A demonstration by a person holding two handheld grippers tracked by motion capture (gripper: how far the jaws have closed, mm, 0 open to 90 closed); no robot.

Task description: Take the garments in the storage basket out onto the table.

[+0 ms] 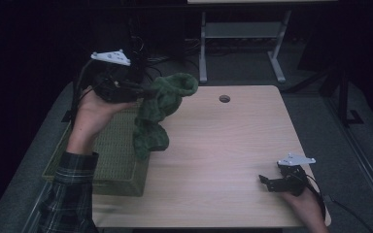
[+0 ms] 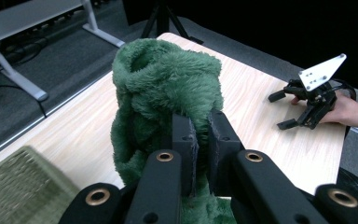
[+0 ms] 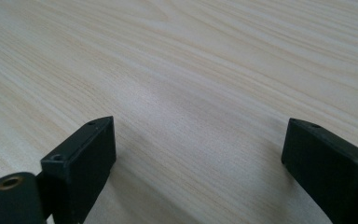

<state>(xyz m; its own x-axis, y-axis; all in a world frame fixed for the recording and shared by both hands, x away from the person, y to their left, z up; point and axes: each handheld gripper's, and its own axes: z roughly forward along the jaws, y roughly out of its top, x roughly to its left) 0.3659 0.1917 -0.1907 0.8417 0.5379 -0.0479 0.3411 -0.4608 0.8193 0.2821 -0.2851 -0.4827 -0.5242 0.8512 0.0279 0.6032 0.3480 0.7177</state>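
Observation:
A fluffy green cloth [image 1: 158, 109] hangs from my left gripper [image 1: 143, 92], lifted over the table's left part, its lower end near the basket's right wall. In the left gripper view the two jaws pinch a fold of the green cloth [image 2: 168, 88], and my left gripper [image 2: 201, 128] is shut on it. My right gripper [image 1: 267, 182] rests low at the table's front right corner, held by a hand. Its jaws stand wide apart over bare wood in the right gripper view, with nothing in my right gripper [image 3: 198, 140].
A woven green basket [image 1: 109, 155] sits at the table's left edge. The wooden table [image 1: 223, 145] has a round cable hole [image 1: 224, 99] near its far edge. A metal desk frame [image 1: 243, 34] stands on the floor behind.

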